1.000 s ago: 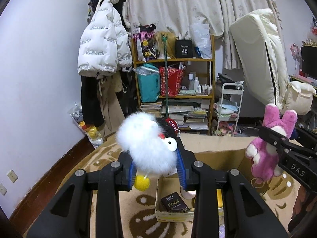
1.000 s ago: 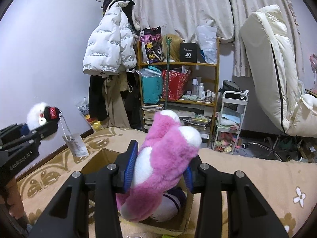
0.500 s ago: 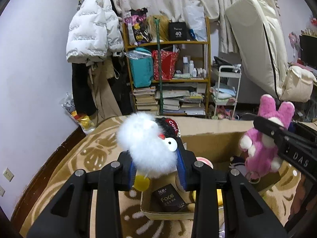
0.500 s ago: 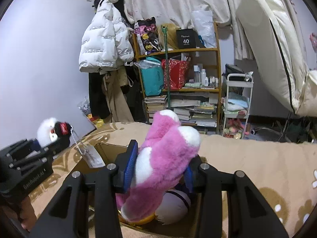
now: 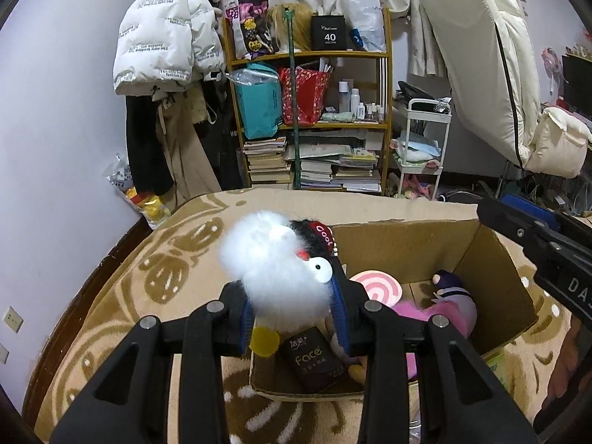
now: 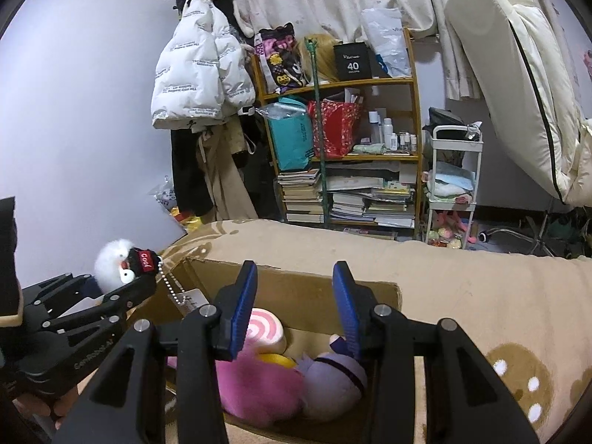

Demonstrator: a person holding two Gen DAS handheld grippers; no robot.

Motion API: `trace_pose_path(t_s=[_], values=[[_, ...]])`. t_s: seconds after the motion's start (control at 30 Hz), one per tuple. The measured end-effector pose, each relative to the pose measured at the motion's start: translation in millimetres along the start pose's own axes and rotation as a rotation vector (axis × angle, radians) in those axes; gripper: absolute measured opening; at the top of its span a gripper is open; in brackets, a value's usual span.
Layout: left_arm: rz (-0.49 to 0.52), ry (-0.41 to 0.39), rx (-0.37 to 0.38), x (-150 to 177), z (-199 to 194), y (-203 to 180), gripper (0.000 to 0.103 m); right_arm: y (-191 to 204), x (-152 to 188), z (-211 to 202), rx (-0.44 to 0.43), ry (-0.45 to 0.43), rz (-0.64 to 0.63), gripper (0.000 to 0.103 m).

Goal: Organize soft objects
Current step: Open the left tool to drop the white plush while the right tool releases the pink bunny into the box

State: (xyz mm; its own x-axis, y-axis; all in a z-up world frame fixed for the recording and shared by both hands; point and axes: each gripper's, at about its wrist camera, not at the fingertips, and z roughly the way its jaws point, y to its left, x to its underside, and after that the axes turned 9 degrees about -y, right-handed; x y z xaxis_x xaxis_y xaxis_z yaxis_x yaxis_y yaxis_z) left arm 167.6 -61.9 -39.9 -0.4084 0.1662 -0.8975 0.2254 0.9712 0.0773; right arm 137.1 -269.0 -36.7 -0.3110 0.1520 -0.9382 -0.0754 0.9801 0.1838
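My left gripper [image 5: 292, 318] is shut on a fluffy white plush bird [image 5: 275, 262] with a black-and-red "cool" cap, held over the near-left edge of an open cardboard box [image 5: 399, 236]. The bird also shows in the right wrist view [image 6: 118, 268], with a bead chain and tag hanging from it. My right gripper [image 6: 296, 307] is open and empty above the box [image 6: 296, 288]. The pink plush rabbit [image 6: 255, 384] lies inside the box beside a purple plush [image 6: 333, 381] and a pink swirl cushion [image 6: 262, 329].
The box stands on a beige patterned blanket [image 6: 481, 288]. A dark "Face" packet [image 5: 314, 362] lies in the box's near corner. A cluttered bookshelf [image 5: 314, 118], hanging coats [image 5: 166, 44], a white cart [image 5: 421, 148] and a leaning mattress [image 5: 488, 55] stand behind.
My right gripper has opened and let go of the pink rabbit, which now lies in the box. My left gripper has moved with the white bird toward the box.
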Motion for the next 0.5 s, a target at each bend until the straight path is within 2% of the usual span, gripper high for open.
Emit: trace_pose_path(t_s=[0.13,0.27,0.3,0.33,0.4,0.47,0.5], values=[[-0.008,0.021,0.006,1.2,2.1,2.0,0.036,0.5,-0.3,-1.0,-0.002,0.001,0.002,0.044],[0.003,0.005,-0.010,0.7,-2.6,1.8,0.055,2.7,-1.4,-3.5,0.000,0.007,0.000,0.045],[0.008,0.002,-0.014,0.1,-4.0,1.7,0.058,2.2,-1.4,-2.8,0.000,0.008,0.000,0.047],[0.016,0.000,-0.017,-0.5,-6.4,0.5,0.059,2.6,-2.5,-4.1,0.001,0.009,-0.001,0.054],[0.024,0.005,-0.014,-1.0,-9.9,-0.8,0.076,2.5,-3.5,-6.3,0.004,0.006,0.004,0.064],[0.029,0.003,-0.021,-0.5,-16.9,-2.4,0.087,2.2,-3.9,-13.1,0.007,0.008,0.008,0.069],[0.032,-0.004,-0.028,-0.1,-21.7,-3.5,0.092,2.2,-3.8,-16.4,0.009,0.009,0.008,0.075]])
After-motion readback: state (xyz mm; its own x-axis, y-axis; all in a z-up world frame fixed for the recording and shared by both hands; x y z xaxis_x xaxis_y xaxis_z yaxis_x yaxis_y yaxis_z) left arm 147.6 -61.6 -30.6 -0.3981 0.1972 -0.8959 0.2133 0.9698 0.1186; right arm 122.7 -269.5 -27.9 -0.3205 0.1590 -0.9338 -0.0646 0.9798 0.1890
